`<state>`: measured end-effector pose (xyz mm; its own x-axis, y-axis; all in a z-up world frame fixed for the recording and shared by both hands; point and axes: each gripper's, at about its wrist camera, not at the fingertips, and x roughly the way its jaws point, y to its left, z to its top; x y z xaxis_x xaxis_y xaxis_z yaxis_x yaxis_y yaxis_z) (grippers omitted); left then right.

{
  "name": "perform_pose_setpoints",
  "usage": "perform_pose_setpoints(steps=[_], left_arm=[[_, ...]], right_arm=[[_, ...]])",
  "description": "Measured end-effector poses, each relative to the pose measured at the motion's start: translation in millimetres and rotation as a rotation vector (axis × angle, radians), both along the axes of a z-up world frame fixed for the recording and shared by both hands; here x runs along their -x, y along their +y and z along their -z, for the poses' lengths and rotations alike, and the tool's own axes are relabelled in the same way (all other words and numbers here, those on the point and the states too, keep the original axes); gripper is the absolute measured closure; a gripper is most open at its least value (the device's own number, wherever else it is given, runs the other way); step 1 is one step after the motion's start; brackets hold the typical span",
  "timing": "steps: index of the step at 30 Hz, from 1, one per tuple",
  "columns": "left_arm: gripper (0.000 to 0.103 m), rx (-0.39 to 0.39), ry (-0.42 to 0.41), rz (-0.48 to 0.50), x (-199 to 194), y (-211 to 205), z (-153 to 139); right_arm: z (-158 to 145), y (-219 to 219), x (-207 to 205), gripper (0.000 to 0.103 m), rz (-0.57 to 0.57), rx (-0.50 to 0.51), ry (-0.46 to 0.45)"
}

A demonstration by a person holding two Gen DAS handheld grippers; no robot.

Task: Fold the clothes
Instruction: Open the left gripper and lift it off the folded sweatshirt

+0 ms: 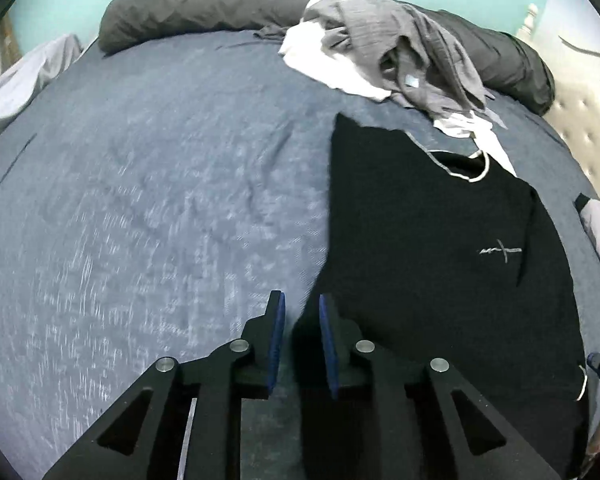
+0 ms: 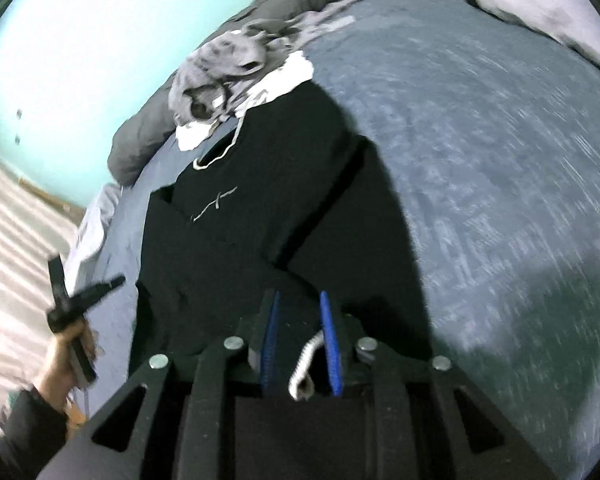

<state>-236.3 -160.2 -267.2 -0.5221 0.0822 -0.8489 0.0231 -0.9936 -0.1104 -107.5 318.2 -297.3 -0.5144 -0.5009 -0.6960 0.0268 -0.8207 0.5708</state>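
**Black shirt flat on the bed, both grippers loosened at its near edge**

Your black shirt lies spread on the blue bedsheet, collar away from you. Your left gripper sits at the shirt's near left corner, fingers a little apart with nothing pinched; the shirt's long left edge runs straight away from it. Left of the shirt the sheet is wide, open room. Your right gripper is over the shirt's near hem, fingers slightly apart, a white-trimmed edge lying loose between them. Beyond the collar, a grey and white clothes pile touches the shirt's far end, with a dark duvet behind it.
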Motion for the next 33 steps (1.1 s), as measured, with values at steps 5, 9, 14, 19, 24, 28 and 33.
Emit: perform_pose_setpoints(steps=[5,9,14,19,24,28,33], left_arm=[[0.083,-0.014,-0.005,0.004,13.9,9.4,-2.9],[0.077,-0.008,-0.009,0.005,27.3,15.7,-2.9],[0.065,-0.031,-0.009,0.004,54.5,19.6,-2.4],[0.065,-0.024,-0.014,0.017,89.2,26.3,1.7],[0.064,-0.056,-0.013,0.0,125.6,22.2,5.8],[0.063,-0.078,-0.016,-0.019,147.6,14.9,12.1],[0.063,-0.122,-0.041,-0.017,163.3,9.4,27.0]], right_arm=[[20.5,-14.6,2.9,0.082,-0.053,-0.102,-0.076],[16.0,-4.9,1.2,0.082,-0.023,-0.104,-0.068],[-5.6,14.7,4.6,0.082,0.056,-0.014,0.034],[-2.6,14.9,9.5,0.082,0.052,0.032,0.058],[8.5,14.0,17.4,0.082,0.049,0.045,0.034],[10.6,11.4,22.8,0.082,0.048,0.053,0.035],[10.1,5.4,27.0,0.082,0.029,0.043,0.052]])
